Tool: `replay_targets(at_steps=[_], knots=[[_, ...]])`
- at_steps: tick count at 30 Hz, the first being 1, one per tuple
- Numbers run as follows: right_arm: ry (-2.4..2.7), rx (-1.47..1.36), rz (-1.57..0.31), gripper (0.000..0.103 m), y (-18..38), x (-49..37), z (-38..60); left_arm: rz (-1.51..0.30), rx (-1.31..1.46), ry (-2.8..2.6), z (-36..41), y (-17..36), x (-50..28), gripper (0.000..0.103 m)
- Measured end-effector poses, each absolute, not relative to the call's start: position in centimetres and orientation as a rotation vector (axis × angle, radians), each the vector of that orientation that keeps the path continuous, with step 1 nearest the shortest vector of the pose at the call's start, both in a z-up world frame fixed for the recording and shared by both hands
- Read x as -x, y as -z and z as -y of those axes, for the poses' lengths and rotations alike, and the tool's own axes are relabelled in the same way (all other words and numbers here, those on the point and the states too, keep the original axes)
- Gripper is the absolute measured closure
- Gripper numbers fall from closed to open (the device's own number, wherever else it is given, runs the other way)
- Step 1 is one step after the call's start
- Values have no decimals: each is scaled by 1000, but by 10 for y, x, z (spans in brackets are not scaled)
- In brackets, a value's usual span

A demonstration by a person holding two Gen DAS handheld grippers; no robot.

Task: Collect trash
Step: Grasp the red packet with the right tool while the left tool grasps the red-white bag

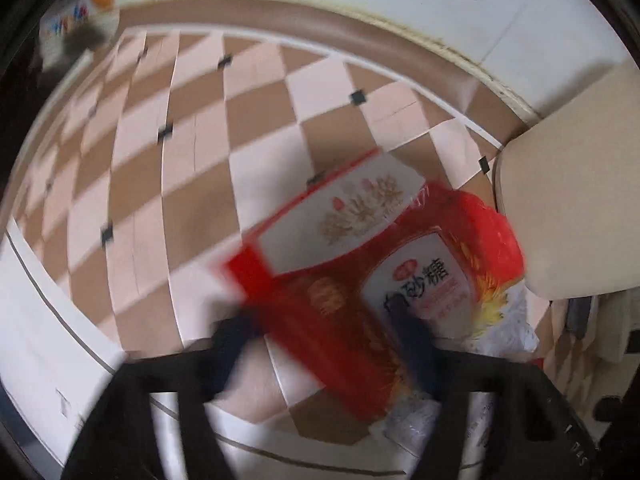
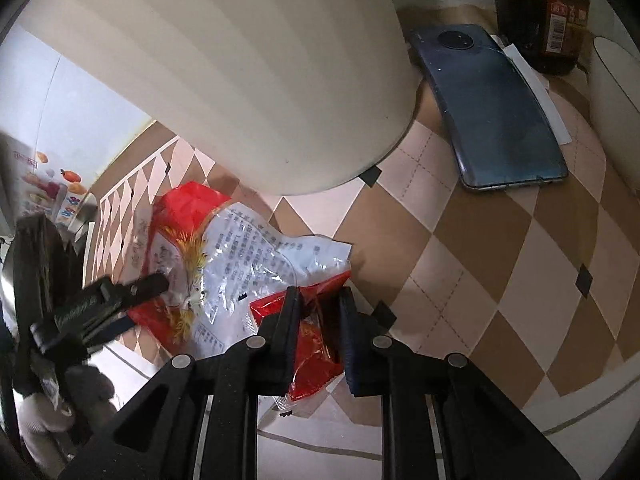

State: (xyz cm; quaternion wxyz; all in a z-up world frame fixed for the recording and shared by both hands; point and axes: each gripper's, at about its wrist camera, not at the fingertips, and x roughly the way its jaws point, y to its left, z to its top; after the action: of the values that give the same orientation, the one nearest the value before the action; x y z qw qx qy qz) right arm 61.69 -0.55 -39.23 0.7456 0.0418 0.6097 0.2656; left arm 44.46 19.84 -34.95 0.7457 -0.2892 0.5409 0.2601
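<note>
In the left wrist view a flat red and white box (image 1: 320,248) lies tilted and blurred between my left gripper's (image 1: 324,332) two dark fingers, which close on its sides. Behind it lies a red, white and clear sugar bag (image 1: 436,272). Seen from the right wrist, the same bag (image 2: 240,256) rests crumpled on the checked tablecloth (image 2: 500,260), with my left gripper (image 2: 132,304) over its left end. My right gripper (image 2: 318,312) is shut on a crinkled red wrapper (image 2: 316,344) at the bag's near edge.
A tall cream cylinder (image 2: 260,80) stands just behind the bag. A blue-grey phone (image 2: 496,108) lies to its right, and a brown bottle (image 2: 548,12) stands behind the phone. A carton with fruit pictures (image 1: 80,20) stands far left. The table's edge runs close below both grippers.
</note>
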Motion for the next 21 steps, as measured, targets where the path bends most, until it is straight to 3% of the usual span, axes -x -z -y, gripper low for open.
replay_targets(at_steps=[2, 12, 21], knots=[[-588, -99, -1340, 84, 395, -618, 2, -1169, 596, -586, -197, 341, -440, 103], [-609, -216, -1297, 87, 336, -576, 48, -1012, 497, -625, -171, 259, -369, 103], [-597, -203, -1209, 88, 278, -465, 75, -831, 457, -584, -177, 191, -234, 103]])
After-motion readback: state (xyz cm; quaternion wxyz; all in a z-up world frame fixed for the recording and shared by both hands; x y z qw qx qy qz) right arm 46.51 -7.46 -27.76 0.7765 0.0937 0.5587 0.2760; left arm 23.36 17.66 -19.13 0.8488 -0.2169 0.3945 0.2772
